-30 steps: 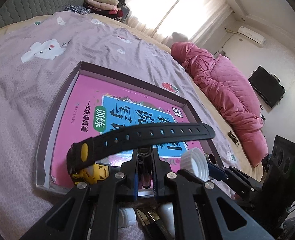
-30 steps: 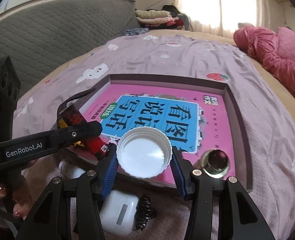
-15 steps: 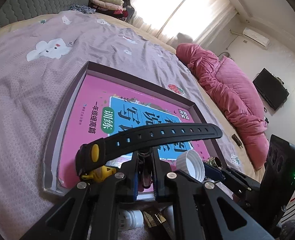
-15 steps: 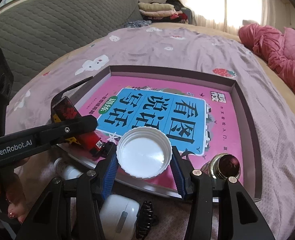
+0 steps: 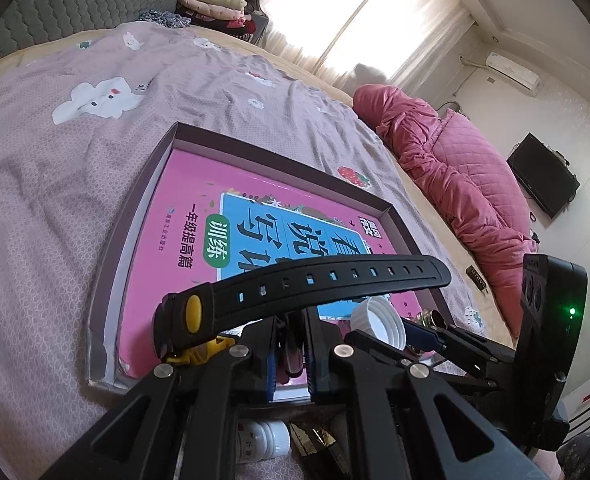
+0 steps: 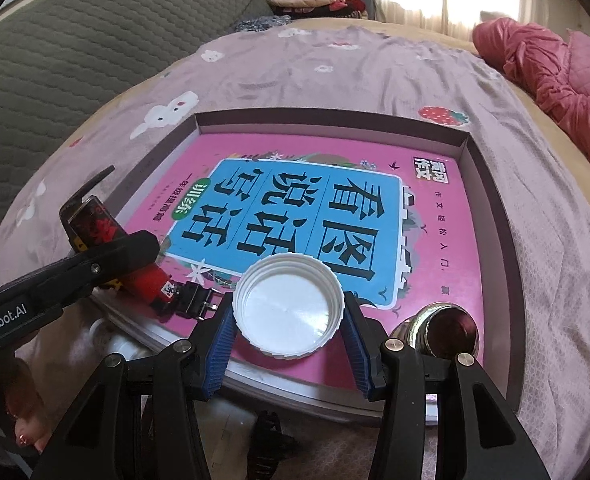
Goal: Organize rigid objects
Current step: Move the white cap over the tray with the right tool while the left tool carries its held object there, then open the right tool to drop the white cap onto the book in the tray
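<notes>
The left claw (image 5: 291, 354) is closed tight on a black watch (image 5: 295, 294), gripping it by the red-printed strap section between the pads; the long strap juts out level above the near-left corner of the shallow box (image 5: 107, 280). The right claw (image 6: 289, 340) stands about half open, its blue pads pressed to either side of a white bottle cap (image 6: 289, 306) (open side facing the camera), held over the near edge of the pink book (image 6: 431, 208) lying in the box. A small metal bottle (image 6: 443, 330) rests on the book's near-right corner. The box sits on the bed (image 6: 335, 68).
</notes>
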Action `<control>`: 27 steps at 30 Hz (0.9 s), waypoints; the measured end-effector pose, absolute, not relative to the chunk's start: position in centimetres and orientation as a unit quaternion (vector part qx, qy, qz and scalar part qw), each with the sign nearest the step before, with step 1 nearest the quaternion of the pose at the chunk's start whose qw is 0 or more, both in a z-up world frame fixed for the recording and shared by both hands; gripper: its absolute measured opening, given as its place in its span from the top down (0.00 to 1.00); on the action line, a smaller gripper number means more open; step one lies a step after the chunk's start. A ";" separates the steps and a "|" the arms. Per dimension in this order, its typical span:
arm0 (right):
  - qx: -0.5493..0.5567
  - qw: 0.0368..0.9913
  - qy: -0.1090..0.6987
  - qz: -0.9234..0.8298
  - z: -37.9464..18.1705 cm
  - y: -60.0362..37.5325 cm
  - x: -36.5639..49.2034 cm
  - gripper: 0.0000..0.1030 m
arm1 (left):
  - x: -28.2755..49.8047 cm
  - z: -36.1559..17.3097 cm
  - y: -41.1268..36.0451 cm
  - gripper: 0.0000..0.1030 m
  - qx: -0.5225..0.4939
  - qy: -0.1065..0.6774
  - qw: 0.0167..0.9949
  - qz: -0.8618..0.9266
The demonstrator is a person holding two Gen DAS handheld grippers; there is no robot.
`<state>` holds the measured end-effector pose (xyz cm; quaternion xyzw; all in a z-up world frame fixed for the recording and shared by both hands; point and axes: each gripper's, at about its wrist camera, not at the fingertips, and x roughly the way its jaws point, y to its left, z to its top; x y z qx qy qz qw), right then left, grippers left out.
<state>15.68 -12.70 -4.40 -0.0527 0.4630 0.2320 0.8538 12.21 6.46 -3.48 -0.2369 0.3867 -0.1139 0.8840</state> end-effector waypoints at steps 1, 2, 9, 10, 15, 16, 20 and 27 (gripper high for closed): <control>-0.050 0.854 0.463 0.233 -4.4 -12.7 15.7 0.50 | 12.2 -3.5 6.4 0.89 -0.237 0.387 0.884 -0.114; -0.049 0.853 0.464 0.233 -4.4 -12.7 15.7 0.50 | 12.3 -3.5 6.5 0.89 -0.237 0.387 0.884 -0.114; -0.056 0.857 0.461 0.225 -4.4 -12.6 15.6 0.50 | 12.4 -3.6 6.6 0.89 -0.239 0.389 0.882 -0.116; -0.056 0.857 0.460 0.225 -4.4 -12.6 15.6 0.50 | 12.4 -3.6 6.6 0.89 -0.240 0.390 0.882 -0.116; -0.050 0.858 0.459 0.224 -4.3 -12.8 15.5 0.42 | 12.4 -3.6 6.6 0.89 -0.239 0.391 0.881 -0.116; -0.049 0.859 0.459 0.223 -4.3 -12.9 15.6 0.42 | 12.4 -3.6 6.6 0.89 -0.240 0.392 0.881 -0.116; -0.038 0.862 0.456 0.219 -4.1 -13.3 15.6 0.41 | 12.4 -3.6 6.6 0.89 -0.239 0.394 0.880 -0.114; -0.030 0.871 0.438 0.221 -3.2 -13.6 15.4 0.41 | 12.6 -3.6 6.6 0.88 -0.233 0.399 0.880 -0.108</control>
